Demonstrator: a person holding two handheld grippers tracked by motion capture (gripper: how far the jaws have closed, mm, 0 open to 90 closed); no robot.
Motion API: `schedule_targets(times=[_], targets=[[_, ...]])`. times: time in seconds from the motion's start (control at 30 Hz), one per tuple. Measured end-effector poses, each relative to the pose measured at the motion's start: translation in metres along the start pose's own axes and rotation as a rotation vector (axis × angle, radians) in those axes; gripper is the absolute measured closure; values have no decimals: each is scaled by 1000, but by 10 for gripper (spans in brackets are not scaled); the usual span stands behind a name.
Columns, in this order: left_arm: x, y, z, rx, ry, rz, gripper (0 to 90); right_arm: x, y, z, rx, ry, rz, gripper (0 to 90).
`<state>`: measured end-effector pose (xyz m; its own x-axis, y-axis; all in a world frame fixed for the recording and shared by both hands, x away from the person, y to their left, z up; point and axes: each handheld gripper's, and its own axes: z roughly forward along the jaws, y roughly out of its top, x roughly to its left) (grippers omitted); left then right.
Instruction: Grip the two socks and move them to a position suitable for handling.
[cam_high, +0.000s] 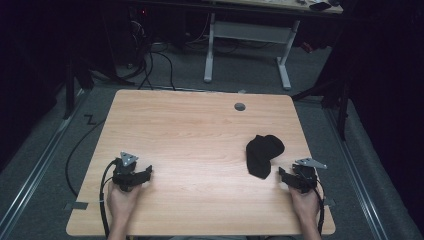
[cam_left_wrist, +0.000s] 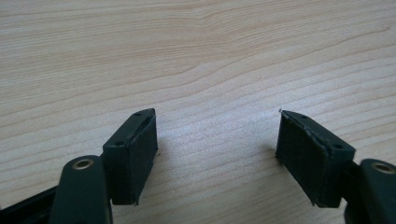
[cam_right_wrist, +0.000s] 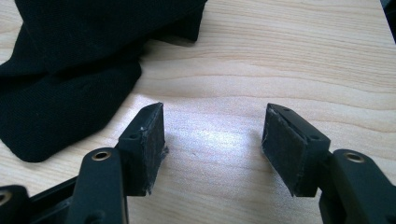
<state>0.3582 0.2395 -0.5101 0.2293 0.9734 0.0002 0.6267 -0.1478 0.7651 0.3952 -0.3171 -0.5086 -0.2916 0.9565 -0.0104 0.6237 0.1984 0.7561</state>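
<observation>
Sock (cam_high: 263, 155) lies crumpled on table (cam_high: 200, 130) at 3 o'clock — near right gripper (cam_high: 285, 175), apart. Left gripper (cam_high: 147, 172) at 8 o'clock. Both gape, jaws empty.

Black sock (cam_high: 263, 155) (crumpled, folded over) lies flat near the table's right edge.

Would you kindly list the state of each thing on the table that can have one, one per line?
Black sock: crumpled, lying loose on the table, not held.
Left claw: open, nothing between its jaws, resting low over bare wood.
Right claw: open, nothing between its jaws, just beside the sock without touching it.
</observation>
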Motion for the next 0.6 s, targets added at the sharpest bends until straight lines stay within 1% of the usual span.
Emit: schedule_targets(times=[0.07, 0.17, 0.2, 0.27, 0.47, 0.57, 0.6], targets=[[0, 0, 0, 0, 0, 0, 293, 0, 0, 0, 1, -1, 0, 392], [0, 0, 0, 1, 1, 2, 293, 2, 0, 0, -1, -24, 2, 389], [0, 0, 0, 2, 3, 3, 294, 3, 0, 0, -1, -30, -1, 407], [0, 0, 0, 1, 2, 3, 298, 2, 0, 0, -3, -18, 4, 423], [0, 0, 0, 2, 5, 4, 294, 2, 0, 0, -4, -11, 0, 426], [0, 0, 0, 1, 4, 1, 298, 2, -1, -1, -7, -1, -2, 486], [0, 0, 0, 1, 5, 1, 298, 2, -1, -1, -6, -1, -1, 490]])
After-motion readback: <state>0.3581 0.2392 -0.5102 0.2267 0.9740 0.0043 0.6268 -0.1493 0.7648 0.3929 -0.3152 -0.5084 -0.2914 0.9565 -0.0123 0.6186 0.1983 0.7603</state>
